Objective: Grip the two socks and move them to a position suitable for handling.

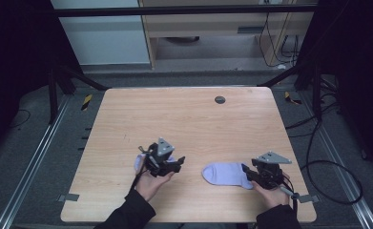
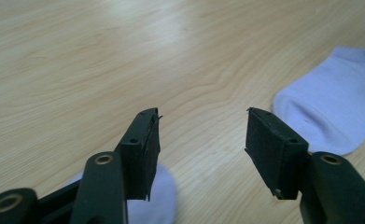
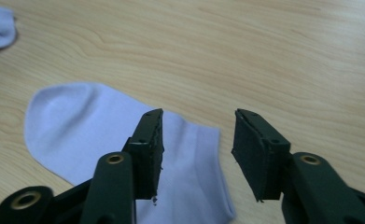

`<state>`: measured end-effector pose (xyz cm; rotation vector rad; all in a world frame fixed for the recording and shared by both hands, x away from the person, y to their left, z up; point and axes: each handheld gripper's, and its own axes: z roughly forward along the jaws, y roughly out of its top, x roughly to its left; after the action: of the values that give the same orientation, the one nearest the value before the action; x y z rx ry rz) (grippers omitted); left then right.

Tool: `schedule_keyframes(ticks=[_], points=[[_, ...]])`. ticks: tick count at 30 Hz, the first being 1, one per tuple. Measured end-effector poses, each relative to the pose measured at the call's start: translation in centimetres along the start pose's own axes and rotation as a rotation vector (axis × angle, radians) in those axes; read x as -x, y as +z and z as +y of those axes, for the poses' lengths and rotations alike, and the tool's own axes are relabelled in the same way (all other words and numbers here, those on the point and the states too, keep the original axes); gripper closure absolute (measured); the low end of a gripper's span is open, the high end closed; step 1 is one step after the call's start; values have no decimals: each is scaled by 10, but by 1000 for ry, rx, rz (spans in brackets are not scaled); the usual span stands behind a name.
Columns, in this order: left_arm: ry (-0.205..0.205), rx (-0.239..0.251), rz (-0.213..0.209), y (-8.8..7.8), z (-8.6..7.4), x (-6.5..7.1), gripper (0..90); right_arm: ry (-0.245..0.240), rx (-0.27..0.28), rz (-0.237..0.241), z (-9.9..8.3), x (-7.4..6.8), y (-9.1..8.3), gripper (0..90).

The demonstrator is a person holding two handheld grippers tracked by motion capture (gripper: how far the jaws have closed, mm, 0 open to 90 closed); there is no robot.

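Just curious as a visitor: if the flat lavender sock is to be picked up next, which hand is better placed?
Probably the right. The right gripper hovers at the flat sock's cuff end, jaws open. The left gripper sits over the other sock, farther off.

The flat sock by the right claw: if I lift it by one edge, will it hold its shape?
Probably not. The sock lies thin and flat on the table, so it should droop. It looks light. The soft knit should grip rather than slip from the right claw.
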<state>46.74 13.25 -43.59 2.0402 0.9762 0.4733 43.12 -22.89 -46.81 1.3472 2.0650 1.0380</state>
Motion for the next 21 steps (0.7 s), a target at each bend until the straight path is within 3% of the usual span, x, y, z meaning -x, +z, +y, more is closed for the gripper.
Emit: schedule_keyframes(ticks=[8,12,18,21], points=[[-29,21,85,-42,-27,-44,381,-18,39,49,16,-13,6,415],[-81,33,127,-58,-45,-64,381,-26,59,82,27,-23,9,420],[-132,30,173,-69,-67,-82,387,-60,88,127,52,-47,18,425],[-138,4,185,-68,-75,-88,395,-80,88,156,63,-62,27,426]])
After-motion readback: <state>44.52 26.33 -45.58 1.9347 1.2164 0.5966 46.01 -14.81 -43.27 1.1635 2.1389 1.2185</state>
